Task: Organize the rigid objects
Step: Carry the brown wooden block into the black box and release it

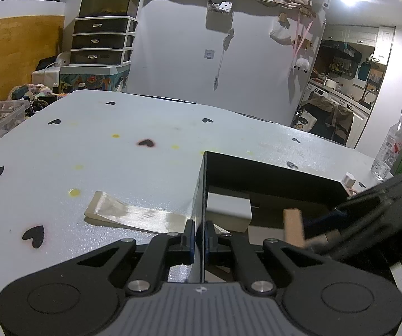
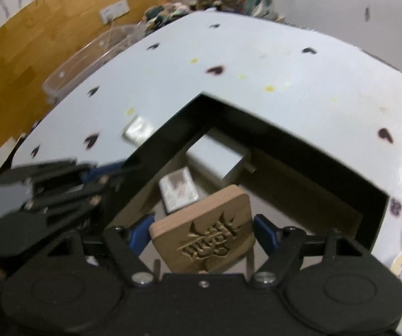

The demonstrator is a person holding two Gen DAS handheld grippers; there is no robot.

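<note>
The left hand-held gripper (image 1: 200, 236) is clamped tight on the near wall of the black open-topped rectangular box (image 1: 271, 172), one pad outside and one inside, steadying it on the pale blue surface (image 1: 89, 151) printed with black hearts. The right hand-held gripper (image 2: 201, 231) hangs over the box opening with the tan square wooden plaque carved with a character (image 2: 205, 235) between its blue pads (image 2: 138, 231). The plaque sits tilted, its far corner dipping toward the box floor. Whether the pads press it firmly or have begun to slacken I cannot tell; the left pad looks in contact, the right shows a thin gap.

Inside the box already lie a pale grey rectangular block (image 2: 217, 158) at the far corner and a small white printed card pack (image 2: 177, 190) nearer the middle.

To do this placement well, I judge the plaque should go down onto the bare floor beside the card pack rather than on top of it, lowered flat before release so it does not tip against the wall. The left grip should hold firm meanwhile. A cream flat wedge-shaped piece (image 1: 122, 212) waits outside, by the box's left wall.
</note>
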